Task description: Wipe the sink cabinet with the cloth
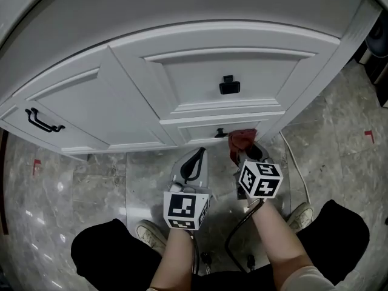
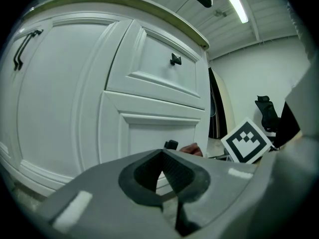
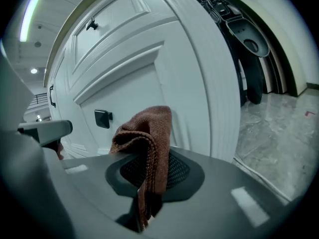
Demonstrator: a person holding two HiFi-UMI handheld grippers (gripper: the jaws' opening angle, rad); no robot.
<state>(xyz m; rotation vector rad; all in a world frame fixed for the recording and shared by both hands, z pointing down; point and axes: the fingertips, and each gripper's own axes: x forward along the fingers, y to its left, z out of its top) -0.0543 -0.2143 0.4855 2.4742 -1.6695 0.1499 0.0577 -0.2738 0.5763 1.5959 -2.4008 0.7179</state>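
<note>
- We see the white sink cabinet [image 1: 200,71] straight ahead of both sets of jaws, filling most of each gripper view
- Grey marble floor [image 1: 339,138] lies below the jaws and runs off to the right of the right gripper [image 1: 245,153]
- Right gripper: jaws clenched on the cloth [image 3: 147,133]
- Left gripper [image 1: 195,162]: jaws pressed together, nothing between them, just left of the right gripper and a little short of the cabinet front
- The cloth is brown knit; a folded bunch sticks out past the right jaw tips, close to the lower drawer front, and we can't tell if it touches
- Black bar handle [image 1: 43,121] sits on the door far left of the left jaws
- Black knob [image 1: 229,86] is on the upper drawer, above both jaws
- Small black lower knob [image 3: 102,118] sits just left of the cloth, ahead of the right jaws
</note>
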